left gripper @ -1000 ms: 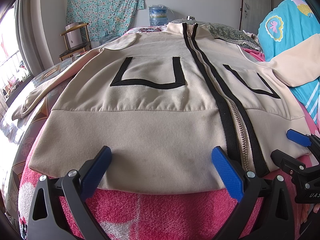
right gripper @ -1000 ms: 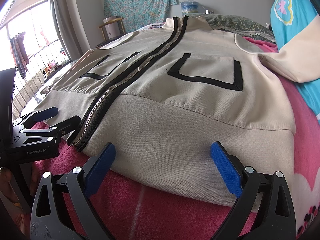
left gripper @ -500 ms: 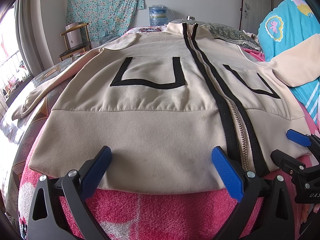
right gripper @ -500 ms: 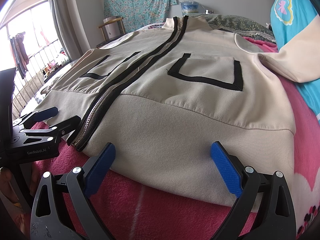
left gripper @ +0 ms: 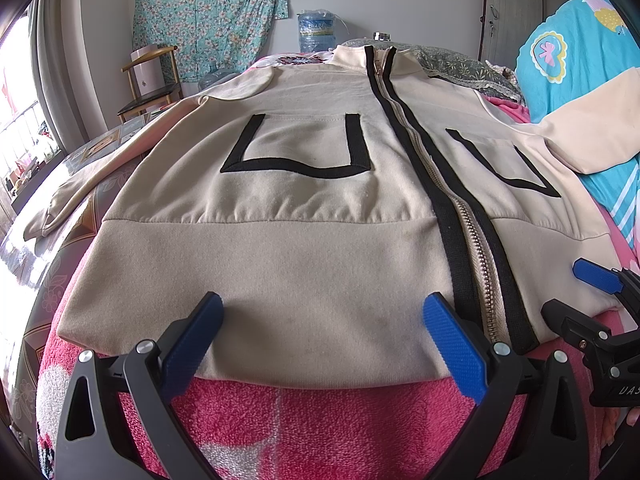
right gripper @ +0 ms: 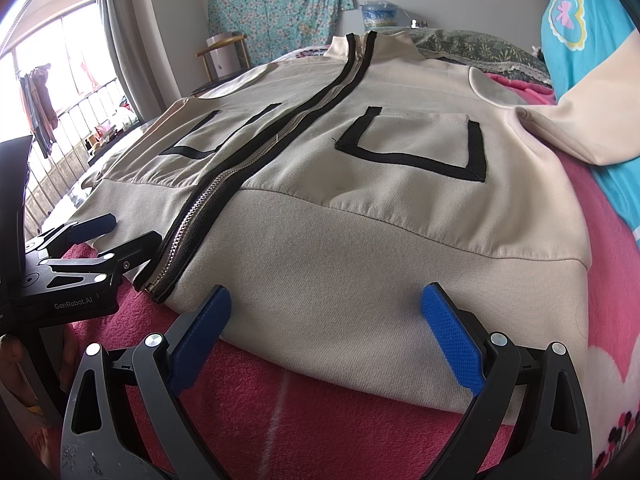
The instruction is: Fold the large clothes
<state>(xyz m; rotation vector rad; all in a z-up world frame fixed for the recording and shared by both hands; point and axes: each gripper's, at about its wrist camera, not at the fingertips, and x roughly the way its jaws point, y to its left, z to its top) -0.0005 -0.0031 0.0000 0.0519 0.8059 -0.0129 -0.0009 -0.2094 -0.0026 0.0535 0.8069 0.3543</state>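
A cream zip-up jacket [left gripper: 304, 248] with black zipper trim and black-edged pockets lies flat, front up, on a pink blanket [left gripper: 304, 420]; it also shows in the right wrist view [right gripper: 400, 240]. My left gripper [left gripper: 320, 320] is open and empty over the left half of the hem. My right gripper [right gripper: 326, 316] is open and empty over the right half of the hem. Each gripper shows in the other's view: the right gripper [left gripper: 576, 292] at the right edge, the left gripper [right gripper: 116, 228] at the left edge. The right sleeve [left gripper: 592, 120] lies up on a blue pillow.
The blue cartoon pillow [right gripper: 580, 16] stands at the right. A grey floral pillow [right gripper: 472, 48] lies beyond the collar. A chair [left gripper: 152, 84] with a white box and a water bottle [left gripper: 316, 32] stand by the far wall. The bed edge and window are to the left.
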